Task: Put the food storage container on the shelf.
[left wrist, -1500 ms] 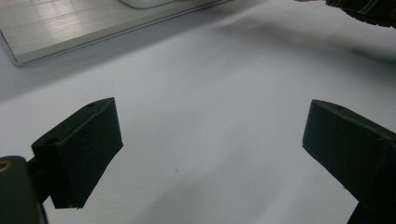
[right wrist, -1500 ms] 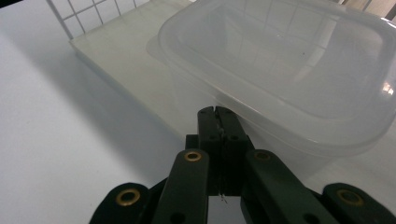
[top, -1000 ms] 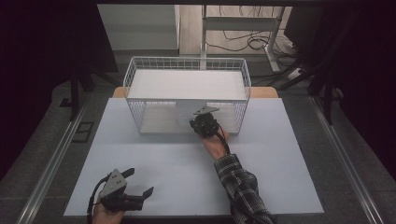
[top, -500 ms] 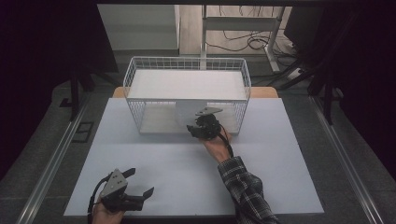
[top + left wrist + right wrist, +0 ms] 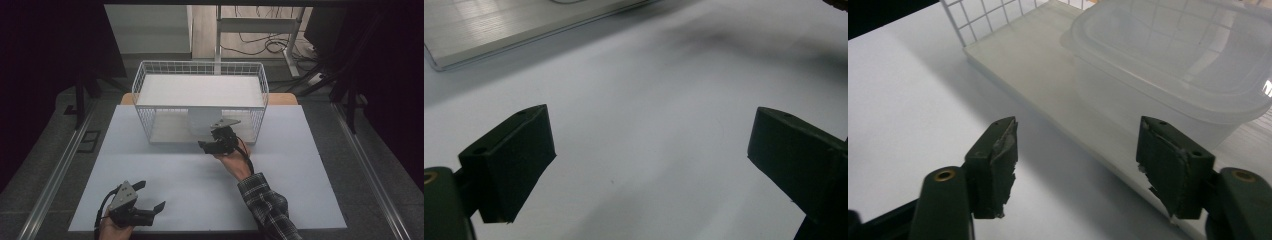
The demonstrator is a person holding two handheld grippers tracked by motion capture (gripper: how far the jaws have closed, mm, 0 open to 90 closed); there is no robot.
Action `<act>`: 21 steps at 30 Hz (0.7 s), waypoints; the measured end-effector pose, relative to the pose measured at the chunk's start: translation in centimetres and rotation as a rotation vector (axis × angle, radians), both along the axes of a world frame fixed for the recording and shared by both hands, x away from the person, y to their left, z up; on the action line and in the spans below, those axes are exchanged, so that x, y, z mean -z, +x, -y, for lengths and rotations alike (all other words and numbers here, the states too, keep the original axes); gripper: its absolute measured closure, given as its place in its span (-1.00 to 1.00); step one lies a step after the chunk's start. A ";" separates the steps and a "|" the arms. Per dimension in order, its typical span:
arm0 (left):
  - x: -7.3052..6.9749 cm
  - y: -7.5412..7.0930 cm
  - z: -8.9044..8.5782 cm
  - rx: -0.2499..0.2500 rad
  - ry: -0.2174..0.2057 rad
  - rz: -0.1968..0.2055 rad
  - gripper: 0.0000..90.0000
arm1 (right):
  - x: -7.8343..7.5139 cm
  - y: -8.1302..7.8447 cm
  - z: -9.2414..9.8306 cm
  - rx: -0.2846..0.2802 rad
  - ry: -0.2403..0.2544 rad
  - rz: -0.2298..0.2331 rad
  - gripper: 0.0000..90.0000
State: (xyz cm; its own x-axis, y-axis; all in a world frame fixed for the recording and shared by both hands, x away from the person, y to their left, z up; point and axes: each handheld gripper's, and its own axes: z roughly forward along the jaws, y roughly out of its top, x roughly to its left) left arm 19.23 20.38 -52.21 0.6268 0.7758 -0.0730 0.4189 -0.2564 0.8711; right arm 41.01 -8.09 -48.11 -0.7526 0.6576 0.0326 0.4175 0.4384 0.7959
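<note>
On the white table (image 5: 300, 190), the right gripper (image 5: 1075, 165) has just opened and backed off the lidded plastic container (image 5: 1178, 65) inside the wire basket (image 5: 145, 82), apparently placed, while the left gripper (image 5: 150, 197) waits open near.

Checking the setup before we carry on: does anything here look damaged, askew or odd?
Only the right hand-held gripper's pads stand out: their edges look frayed and chipped. The lidded plastic container sits upright on the wire rack's lower shelf, lid on; nothing spilled.

Frosted, seemingly plastic container (image 5: 1178, 60) in white wire basket (image 5: 200, 70) on matt table (image 5: 300, 200)
</note>
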 end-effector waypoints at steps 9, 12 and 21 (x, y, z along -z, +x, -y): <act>0.1 0.1 0.0 0.006 -0.006 -0.004 -0.92 | -0.4 -1.3 0.1 -0.027 -0.001 0.007 -0.53; 0.1 0.1 0.0 0.010 -0.007 -0.003 -0.92 | -0.5 -1.7 0.2 -0.032 -0.004 0.009 -0.62; 0.2 0.1 0.0 0.020 -0.020 -0.007 -0.94 | -1.3 -3.1 1.3 -0.038 0.006 0.010 -0.80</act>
